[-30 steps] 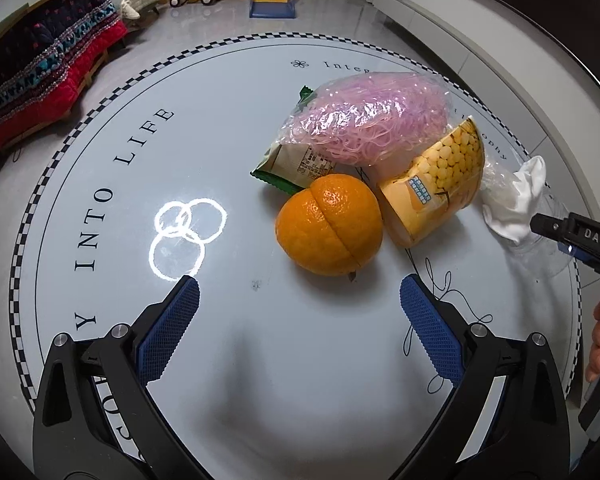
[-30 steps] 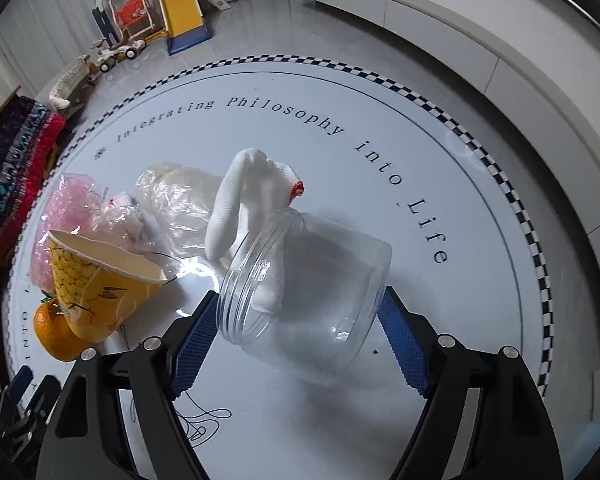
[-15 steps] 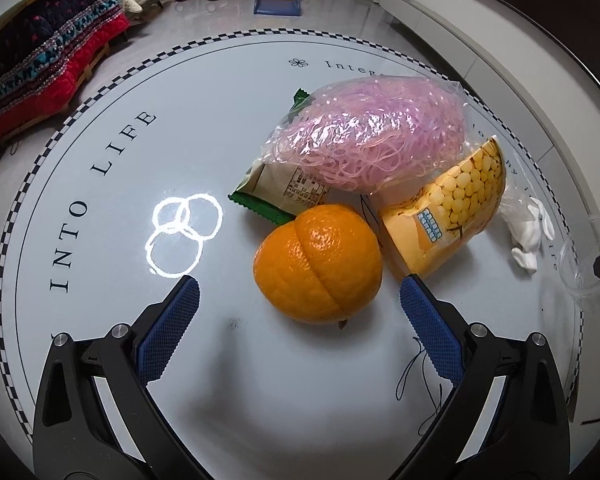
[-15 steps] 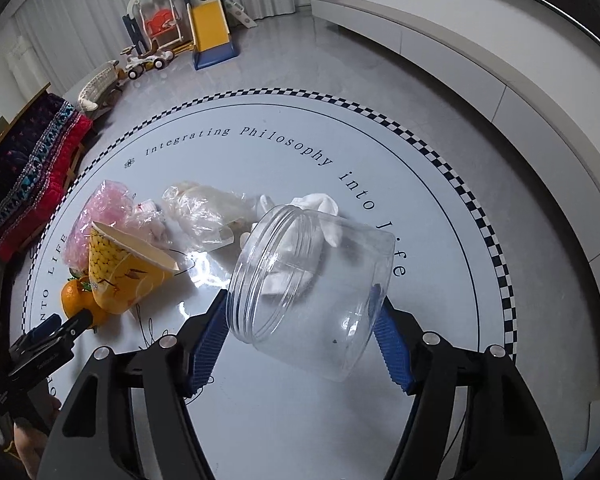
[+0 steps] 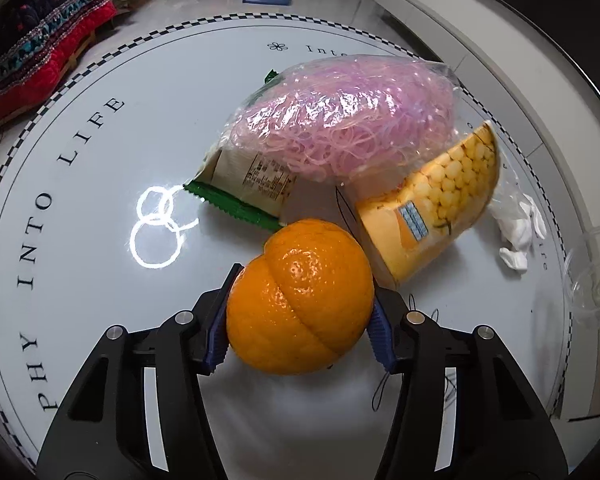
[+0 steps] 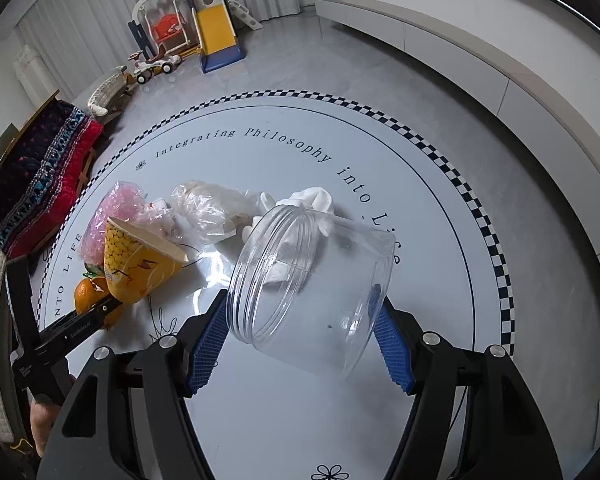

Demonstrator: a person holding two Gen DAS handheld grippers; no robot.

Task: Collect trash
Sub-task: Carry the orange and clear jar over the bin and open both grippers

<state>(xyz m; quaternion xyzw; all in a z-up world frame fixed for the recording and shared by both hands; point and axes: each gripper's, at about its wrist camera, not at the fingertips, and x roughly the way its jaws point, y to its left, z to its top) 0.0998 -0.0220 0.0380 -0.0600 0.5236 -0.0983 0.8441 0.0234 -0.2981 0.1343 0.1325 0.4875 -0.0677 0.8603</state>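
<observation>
A round white glass table (image 5: 100,208) with a black-and-white checkered rim and printed lettering holds a small pile of rubbish. The landmark is a round orange fruit (image 5: 300,298) with a crease across its peel, sitting on the table near the viewer's side of the pile.

The left gripper (image 5: 298,320), black with blue ribbed pads, has just been closing its jaws, and the orange now sits between them, with both pads against its sides.

Just behind the orange lies a green-edged paper snack wrapper (image 5: 248,184). Lying over that wrapper, farther back, is a clear plastic bag stuffed with pink rubber bands (image 5: 340,120). Touching the orange on its right is a yellow paper cup printed with corn kernels (image 5: 432,204), tipped on its side. Farther right of the cup lies crumpled white tissue (image 5: 518,232).

The right gripper (image 6: 300,328) is well to the right of the orange. Its jaws stand fairly wide, clamped on a clear, wide-mouthed plastic jar (image 6: 312,284), which is tilted with its threaded mouth facing up and away and held above the tabletop. A crumpled clear plastic bag (image 6: 208,208) lies between the jar and the cup.

Beyond the table, a red and dark patterned cushion (image 6: 44,172) and a child's toy slide (image 6: 216,32) stand on the grey floor.
</observation>
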